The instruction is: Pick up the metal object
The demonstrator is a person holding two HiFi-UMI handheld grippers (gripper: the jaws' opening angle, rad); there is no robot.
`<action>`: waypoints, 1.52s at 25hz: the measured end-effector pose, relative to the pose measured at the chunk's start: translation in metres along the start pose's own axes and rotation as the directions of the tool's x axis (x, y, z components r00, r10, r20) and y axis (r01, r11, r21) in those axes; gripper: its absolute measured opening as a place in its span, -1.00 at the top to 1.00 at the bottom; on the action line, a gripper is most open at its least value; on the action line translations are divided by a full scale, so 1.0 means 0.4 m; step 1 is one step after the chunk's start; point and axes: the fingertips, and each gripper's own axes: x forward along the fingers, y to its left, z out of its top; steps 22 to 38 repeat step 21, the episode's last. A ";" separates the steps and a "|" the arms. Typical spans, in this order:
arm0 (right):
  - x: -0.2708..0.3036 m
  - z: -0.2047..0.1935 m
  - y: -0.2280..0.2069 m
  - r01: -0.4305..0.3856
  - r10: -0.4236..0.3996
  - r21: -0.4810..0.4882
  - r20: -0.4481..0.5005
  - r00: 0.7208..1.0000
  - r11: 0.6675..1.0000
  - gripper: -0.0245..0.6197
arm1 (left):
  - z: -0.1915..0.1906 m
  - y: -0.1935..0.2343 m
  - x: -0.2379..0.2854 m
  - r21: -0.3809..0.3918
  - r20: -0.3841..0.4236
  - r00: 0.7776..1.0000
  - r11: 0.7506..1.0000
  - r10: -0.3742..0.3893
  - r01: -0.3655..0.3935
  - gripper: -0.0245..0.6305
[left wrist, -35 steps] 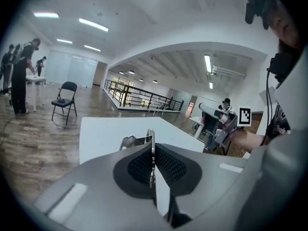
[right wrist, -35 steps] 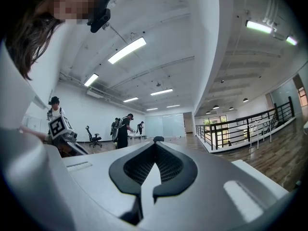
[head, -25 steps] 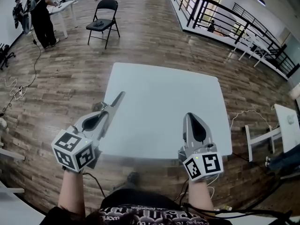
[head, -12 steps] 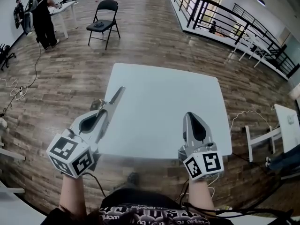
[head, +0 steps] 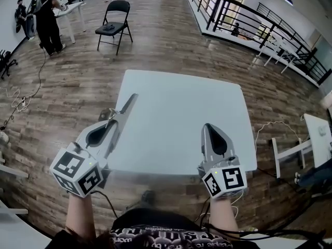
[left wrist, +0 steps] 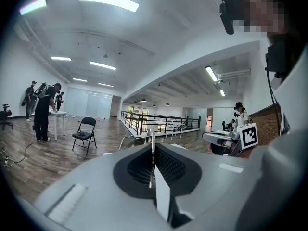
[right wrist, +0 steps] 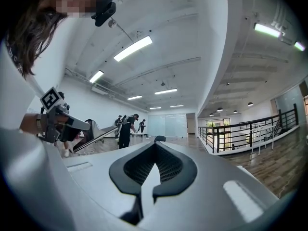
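Observation:
My left gripper [head: 134, 96] hangs over the left edge of the white table [head: 176, 113] with its long jaws pressed together, pointing up and to the right. Over the table's near right part my right gripper [head: 206, 126] is shut too, with nothing between its jaws. In the left gripper view the left gripper [left wrist: 152, 134] has its jaws meeting in a thin line, aimed at the room. The right gripper [right wrist: 155, 141] has its jaws touching at the tip. No metal object shows on the tabletop in any view.
A black folding chair [head: 115, 22] stands on the wood floor beyond the table. A person [head: 45, 22] stands by a small white table at the far left. A black railing [head: 244, 22] runs along the back right, another white table [head: 317, 136] stands right, and cables [head: 23, 100] lie left.
The left gripper's marker cube has dropped a little down and left while its tip rose slightly over the table edge. The right gripper has barely moved.

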 end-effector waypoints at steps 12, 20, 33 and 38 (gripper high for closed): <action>-0.007 0.006 -0.006 0.002 -0.002 -0.005 0.004 1.000 1.000 0.90 | 0.001 -0.006 -0.002 -0.005 0.004 1.000 1.000 0.002 -0.002 0.92; -0.010 0.005 -0.017 0.009 -0.009 0.003 0.013 1.000 1.000 0.90 | 0.004 -0.006 -0.001 -0.007 0.000 1.000 1.000 0.004 -0.004 0.92; -0.009 0.007 -0.017 0.008 -0.008 0.004 0.011 1.000 1.000 0.90 | 0.005 -0.006 -0.001 -0.008 0.001 1.000 1.000 0.005 -0.005 0.92; -0.009 0.007 -0.017 0.008 -0.008 0.004 0.011 1.000 1.000 0.90 | 0.005 -0.006 -0.001 -0.008 0.001 1.000 1.000 0.005 -0.005 0.92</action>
